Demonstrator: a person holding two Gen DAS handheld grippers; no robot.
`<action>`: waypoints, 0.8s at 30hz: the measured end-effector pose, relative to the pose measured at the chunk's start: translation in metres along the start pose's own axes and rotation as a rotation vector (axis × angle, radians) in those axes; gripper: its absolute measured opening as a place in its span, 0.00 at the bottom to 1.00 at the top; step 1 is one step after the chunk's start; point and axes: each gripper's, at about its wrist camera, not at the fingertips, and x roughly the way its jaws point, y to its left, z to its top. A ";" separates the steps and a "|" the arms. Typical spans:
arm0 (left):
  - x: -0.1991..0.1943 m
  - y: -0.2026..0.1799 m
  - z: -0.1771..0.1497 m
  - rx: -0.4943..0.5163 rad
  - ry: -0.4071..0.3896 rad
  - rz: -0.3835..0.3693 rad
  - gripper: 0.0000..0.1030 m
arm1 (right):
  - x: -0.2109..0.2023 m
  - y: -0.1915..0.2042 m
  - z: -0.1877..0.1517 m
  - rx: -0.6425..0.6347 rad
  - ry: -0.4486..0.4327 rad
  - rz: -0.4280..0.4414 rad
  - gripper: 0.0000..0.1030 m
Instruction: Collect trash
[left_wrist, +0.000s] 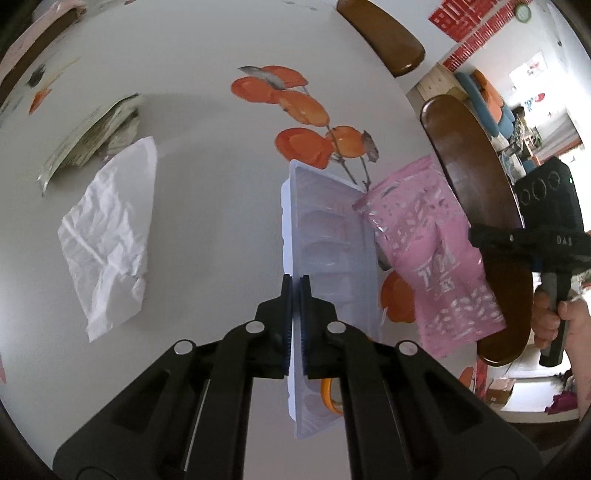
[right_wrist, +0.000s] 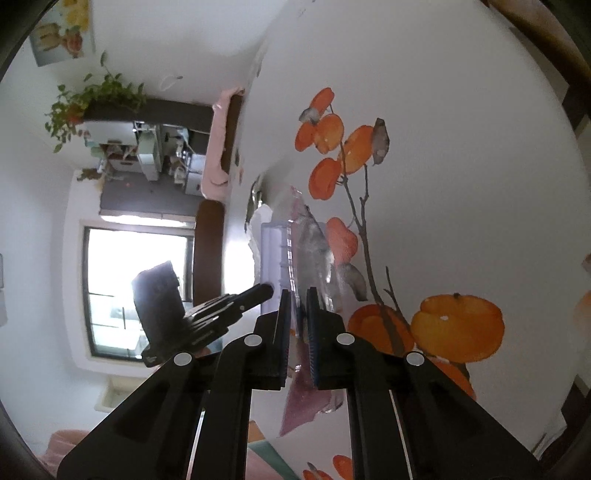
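My left gripper (left_wrist: 295, 284) is shut on the edge of a clear plastic blister tray (left_wrist: 328, 240) and holds it above the table. My right gripper (right_wrist: 297, 295) is shut on a pink plastic wrapper (right_wrist: 306, 402), which shows in the left wrist view (left_wrist: 436, 254) right beside the tray. The right gripper (left_wrist: 491, 236) shows there at the right, in a hand. The tray also shows in the right wrist view (right_wrist: 275, 254), with the left gripper (right_wrist: 258, 291) at its edge. A crumpled white paper (left_wrist: 107, 236) and a printed wrapper (left_wrist: 92, 136) lie on the table at the left.
The table has a white cloth (left_wrist: 207, 122) printed with orange persimmons (left_wrist: 306, 144). Dark wooden chair backs (left_wrist: 476, 184) stand along its right edge, another at the far edge (left_wrist: 384, 33). A pink-covered chair (right_wrist: 221, 144) and a window (right_wrist: 136, 288) lie beyond.
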 end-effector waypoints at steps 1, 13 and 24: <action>-0.002 0.002 -0.001 -0.006 -0.001 -0.003 0.02 | 0.000 -0.001 -0.001 0.003 -0.004 0.004 0.09; 0.000 0.020 -0.017 -0.036 0.019 0.005 0.02 | -0.003 -0.005 -0.011 0.011 -0.044 -0.131 0.79; 0.009 0.032 -0.031 -0.032 0.033 0.063 0.44 | 0.024 -0.015 -0.018 -0.023 0.061 -0.250 0.83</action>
